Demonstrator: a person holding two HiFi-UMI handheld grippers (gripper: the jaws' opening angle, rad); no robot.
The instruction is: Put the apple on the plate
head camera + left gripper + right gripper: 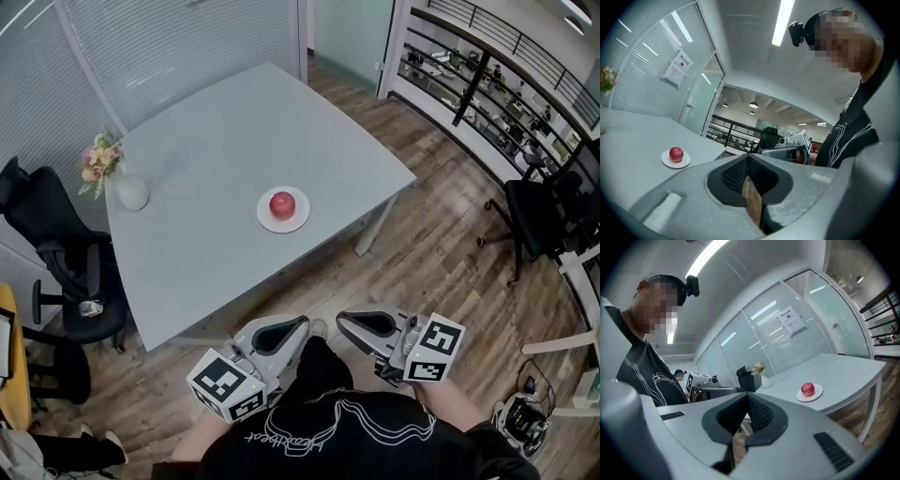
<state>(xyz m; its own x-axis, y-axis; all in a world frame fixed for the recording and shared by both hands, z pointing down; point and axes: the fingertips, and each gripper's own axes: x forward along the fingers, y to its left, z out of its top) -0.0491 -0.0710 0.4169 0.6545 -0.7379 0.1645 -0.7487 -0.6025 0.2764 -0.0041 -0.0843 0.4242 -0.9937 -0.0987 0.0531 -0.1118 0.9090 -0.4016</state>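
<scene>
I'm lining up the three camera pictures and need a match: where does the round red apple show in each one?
Head view: the round red apple sits just right of centre.
Left gripper view: it lies at lower left.
Right gripper view: it lies right of centre.
Shared landmark: the round white plate under it, seen in all three.

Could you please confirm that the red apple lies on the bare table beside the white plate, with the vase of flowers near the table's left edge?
Not quite: the apple does not lie beside the plate, it sits on it, as the head view shows. The vase of flowers does stand near the left edge of the table.
</scene>
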